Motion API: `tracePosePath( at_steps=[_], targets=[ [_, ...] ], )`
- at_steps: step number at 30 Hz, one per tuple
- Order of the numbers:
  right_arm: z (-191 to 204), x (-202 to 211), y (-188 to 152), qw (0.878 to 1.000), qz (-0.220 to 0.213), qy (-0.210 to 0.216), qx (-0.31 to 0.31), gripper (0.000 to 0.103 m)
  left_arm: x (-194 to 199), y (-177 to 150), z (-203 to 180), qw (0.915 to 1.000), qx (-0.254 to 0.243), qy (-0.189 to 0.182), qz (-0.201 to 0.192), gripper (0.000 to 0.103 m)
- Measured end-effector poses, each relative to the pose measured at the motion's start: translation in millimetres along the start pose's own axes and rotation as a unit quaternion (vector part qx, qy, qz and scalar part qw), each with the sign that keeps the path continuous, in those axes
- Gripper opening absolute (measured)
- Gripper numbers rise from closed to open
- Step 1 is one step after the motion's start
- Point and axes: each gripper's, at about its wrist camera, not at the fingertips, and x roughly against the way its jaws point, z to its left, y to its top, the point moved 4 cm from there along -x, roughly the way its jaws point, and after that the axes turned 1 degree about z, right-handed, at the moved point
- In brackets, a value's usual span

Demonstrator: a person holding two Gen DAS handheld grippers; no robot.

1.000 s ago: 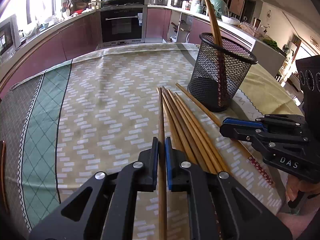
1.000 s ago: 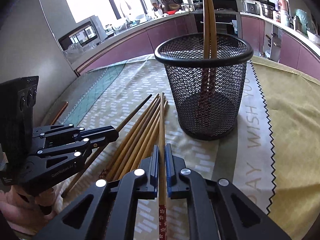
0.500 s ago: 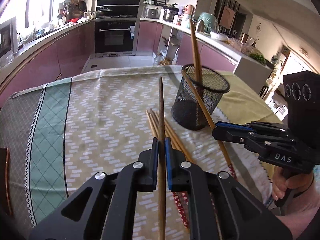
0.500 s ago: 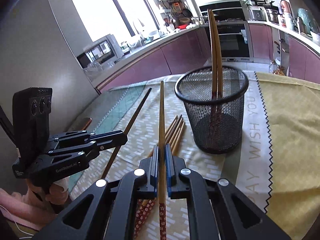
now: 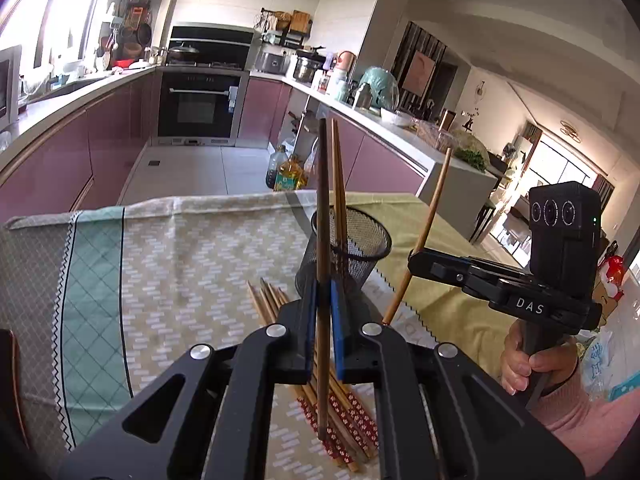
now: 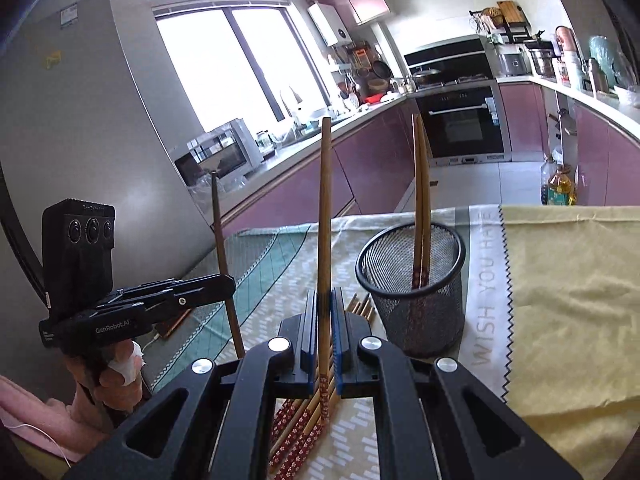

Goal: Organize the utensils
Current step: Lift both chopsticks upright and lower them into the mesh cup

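My left gripper (image 5: 323,292) is shut on a dark brown chopstick (image 5: 322,216) that stands nearly upright above the table. My right gripper (image 6: 324,300) is shut on a lighter chopstick (image 6: 324,208) with a red flowered end, also raised and steep. Each gripper shows in the other's view: the right gripper (image 5: 416,258) with its chopstick (image 5: 434,200), the left gripper (image 6: 228,280) with its chopstick (image 6: 220,232). A black mesh holder (image 6: 412,280) (image 5: 356,240) stands ahead with two chopsticks (image 6: 420,200) in it. Several loose chopsticks (image 5: 344,428) (image 6: 296,432) lie on the cloth under the grippers.
A patterned tablecloth (image 5: 180,272) covers the table, with a yellow cloth (image 6: 568,292) on the right. A person's hand (image 5: 524,364) and pink sleeve hold the right gripper. Kitchen counters and an oven (image 5: 196,108) lie beyond the table's far edge.
Both grippers have risen from the table, each lifting one chopstick off the pile and tipping it up steeply. The holder and the loose pile now sit lower in both views.
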Motion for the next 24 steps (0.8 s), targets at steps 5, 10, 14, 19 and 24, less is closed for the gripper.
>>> tracePosePath(
  at_steps=[5, 10, 14, 19, 24],
  targets=[
    [-0.5, 7.4, 19.8, 1.000, -0.019, -0.002, 0.015, 0.006, 3.1, 19.9, -1.9, 0.9997, 0.001, -0.005, -0.023, 0.007],
    [1.1, 18.8, 38.8, 0.999, -0.041, -0.010, 0.034, 0.006, -0.7, 43.3, -6.1, 0.9992, -0.001, -0.010, -0.038, 0.007],
    [1.9, 26.3, 56.4, 0.997, -0.053, -0.017, 0.044, 0.006, -1.7, 65.5, -11.5, 0.9984, -0.004, -0.014, -0.055, 0.007],
    [-0.2, 32.5, 77.4, 0.996, -0.068, -0.028, 0.053, 0.006, -1.7, 92.3, -18.3, 0.9969, -0.015, -0.015, -0.076, 0.007],
    [-2.4, 36.0, 96.2, 0.994, -0.085, -0.039, 0.063, 0.006, -5.3, 116.3, -21.3, 0.9956, -0.020, -0.013, -0.090, 0.007]
  ],
)
